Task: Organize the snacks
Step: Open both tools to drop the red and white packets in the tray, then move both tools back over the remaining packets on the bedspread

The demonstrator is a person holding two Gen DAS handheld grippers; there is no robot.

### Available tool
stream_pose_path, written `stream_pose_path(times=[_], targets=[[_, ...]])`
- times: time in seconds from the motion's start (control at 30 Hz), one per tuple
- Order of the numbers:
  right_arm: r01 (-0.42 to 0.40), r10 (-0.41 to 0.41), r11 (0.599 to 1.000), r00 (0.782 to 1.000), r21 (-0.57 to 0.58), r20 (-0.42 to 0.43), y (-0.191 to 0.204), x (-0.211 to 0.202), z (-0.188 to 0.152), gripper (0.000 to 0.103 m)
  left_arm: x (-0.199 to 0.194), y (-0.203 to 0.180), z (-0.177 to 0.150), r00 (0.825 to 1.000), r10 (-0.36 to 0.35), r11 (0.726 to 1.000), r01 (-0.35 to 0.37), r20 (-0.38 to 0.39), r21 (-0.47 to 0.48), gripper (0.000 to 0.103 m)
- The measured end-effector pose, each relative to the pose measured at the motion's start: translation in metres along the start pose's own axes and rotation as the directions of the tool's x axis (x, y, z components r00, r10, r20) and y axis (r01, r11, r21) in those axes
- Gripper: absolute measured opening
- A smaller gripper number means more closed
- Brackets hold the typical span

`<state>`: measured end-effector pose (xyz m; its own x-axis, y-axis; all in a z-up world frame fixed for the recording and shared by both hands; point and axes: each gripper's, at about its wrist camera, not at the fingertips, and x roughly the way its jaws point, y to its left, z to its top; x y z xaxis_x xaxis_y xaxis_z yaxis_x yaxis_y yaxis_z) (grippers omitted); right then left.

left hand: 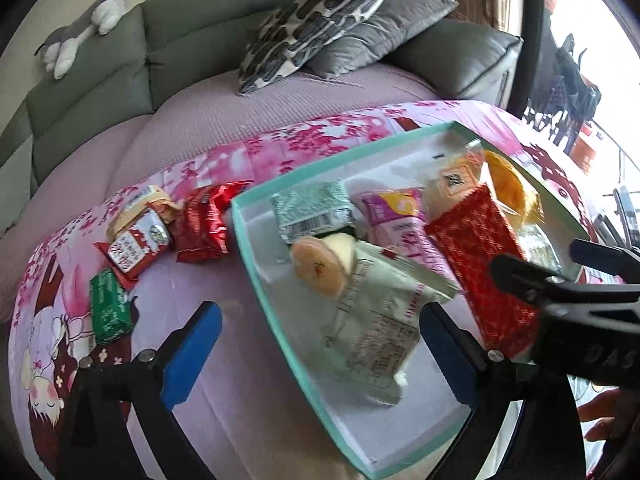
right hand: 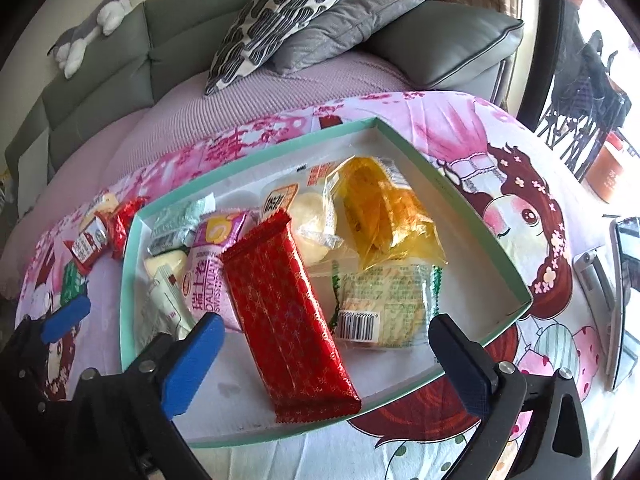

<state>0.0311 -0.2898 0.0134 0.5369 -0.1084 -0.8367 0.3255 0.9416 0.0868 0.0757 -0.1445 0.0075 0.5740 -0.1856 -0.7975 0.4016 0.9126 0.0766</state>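
**Both tongs wide, nothing gripped**

Left gripper and right gripper spread wide over near edge of shallow teal-rimmed white cardboard box. Inside: long red foil snack bar, pale green wrapped pastry, yellow plastic snack bag. Outside box's left wall on pink cartoon-print cloth: small green packet, red foil packets.

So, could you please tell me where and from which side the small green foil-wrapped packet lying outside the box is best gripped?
Probably across the short width of the small green foil-wrapped packet, from straight above. It lies flat on the pink printed cloth, its long sides free; the red packets crowd only its far end. The open left gripper is nearest.
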Motion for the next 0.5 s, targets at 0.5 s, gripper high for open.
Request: stream_pose_path(times=[0.5], targets=[[-0.015, 0.016, 1.000, 0.999, -0.016, 0.036, 0.009, -0.009, 0.002, 0.103, -0.009, 0.092, -0.004, 0.991, 0.134, 0.959, -0.129, 0.001, -0.252, 0.099]])
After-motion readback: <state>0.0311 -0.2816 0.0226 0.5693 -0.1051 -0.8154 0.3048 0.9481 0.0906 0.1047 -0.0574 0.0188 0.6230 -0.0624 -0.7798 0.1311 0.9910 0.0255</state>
